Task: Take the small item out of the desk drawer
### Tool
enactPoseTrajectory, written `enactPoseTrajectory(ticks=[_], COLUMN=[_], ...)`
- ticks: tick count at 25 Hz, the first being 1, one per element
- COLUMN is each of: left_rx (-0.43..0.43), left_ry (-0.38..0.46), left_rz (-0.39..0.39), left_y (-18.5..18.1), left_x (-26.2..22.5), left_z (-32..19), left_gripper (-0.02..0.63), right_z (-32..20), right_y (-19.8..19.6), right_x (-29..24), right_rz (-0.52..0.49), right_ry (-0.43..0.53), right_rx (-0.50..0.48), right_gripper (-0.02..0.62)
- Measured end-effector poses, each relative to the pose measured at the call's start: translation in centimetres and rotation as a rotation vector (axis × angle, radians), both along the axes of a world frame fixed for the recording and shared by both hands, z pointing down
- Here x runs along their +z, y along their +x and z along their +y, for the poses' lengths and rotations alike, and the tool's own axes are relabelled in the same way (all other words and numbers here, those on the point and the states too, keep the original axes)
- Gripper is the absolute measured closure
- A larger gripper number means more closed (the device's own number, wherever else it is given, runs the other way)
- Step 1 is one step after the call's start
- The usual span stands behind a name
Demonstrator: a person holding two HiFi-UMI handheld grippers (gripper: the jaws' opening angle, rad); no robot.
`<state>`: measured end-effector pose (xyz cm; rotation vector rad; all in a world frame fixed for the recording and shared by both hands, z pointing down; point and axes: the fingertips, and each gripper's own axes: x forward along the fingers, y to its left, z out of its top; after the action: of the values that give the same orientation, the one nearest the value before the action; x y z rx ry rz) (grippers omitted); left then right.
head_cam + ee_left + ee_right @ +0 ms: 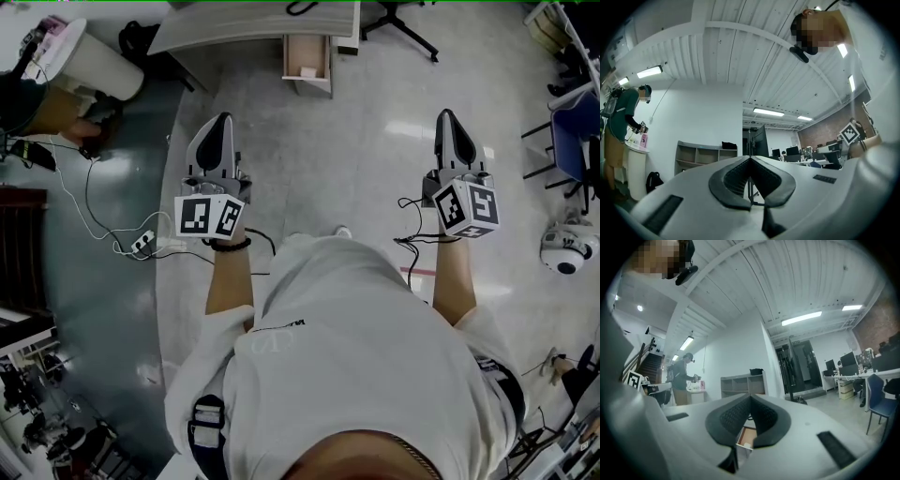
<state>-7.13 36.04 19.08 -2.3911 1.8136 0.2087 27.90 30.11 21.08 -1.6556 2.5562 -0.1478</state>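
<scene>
A grey desk [253, 23] stands ahead at the top of the head view, with its wooden drawer [307, 58] pulled open. A small pale item [307, 71] lies in the drawer near its front. My left gripper [223, 120] and right gripper [446, 115] are held out over the floor, well short of the desk, both shut and empty. In the left gripper view the left gripper [750, 159] has its tips together. The right gripper [750, 397] is the same in its view, and the open drawer [745, 438] shows through the gap below its pads.
Another person [42, 98] stands at the far left beside a white cylinder stand [94, 61]. A power strip [142, 244] and cables lie on the floor by my left arm. A blue chair [572, 141] and a white dome object [567, 249] sit at the right.
</scene>
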Motion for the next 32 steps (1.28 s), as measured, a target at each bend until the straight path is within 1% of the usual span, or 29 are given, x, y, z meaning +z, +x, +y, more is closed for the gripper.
enactPoseTrajectory(ticks=[4,7,13,20,23,25,28,32], left_rx=[0.002,0.003,0.01,0.025,0.031,0.034,0.039,0.068], left_ry=[-0.035,-0.043,-0.07,-0.07,-0.08,-0.1,-0.132,-0.162], left_rz=[-0.012,-0.02,-0.014,0.003,-0.003,0.01,0.028,0.054], left_y=[1.8,2.2,1.6,-0.1,-1.0,-1.9,-3.2,-4.9], left_x=[0.7,0.9,1.9,2.7,3.2,4.2,6.1,7.9], left_z=[-0.6,-1.1,-1.9,-5.6,-8.0,-10.2,-14.1,-19.8], left_gripper=[0.606,0.606,0.606,0.606,0.606,0.606,0.606,0.606], right_z=[-0.9,-1.4,-2.2,-5.2,-7.3,-9.0,-12.1,-17.3], right_y=[1.0,1.2,0.8,-0.8,-2.0,-3.1,-5.2,-8.6], right_x=[0.9,1.4,2.4,2.5,2.4,2.7,3.3,3.6], right_rz=[-0.025,-0.028,-0.033,0.001,0.014,0.033,0.07,0.109], right_ry=[-0.023,-0.029,-0.05,-0.05,-0.043,-0.042,-0.051,-0.055], right_rx=[-0.018,-0.026,-0.02,-0.003,0.003,0.003,-0.009,-0.022], right_gripper=[0.597,0.597,0.597,0.597,0.597,0.597,0.597,0.597])
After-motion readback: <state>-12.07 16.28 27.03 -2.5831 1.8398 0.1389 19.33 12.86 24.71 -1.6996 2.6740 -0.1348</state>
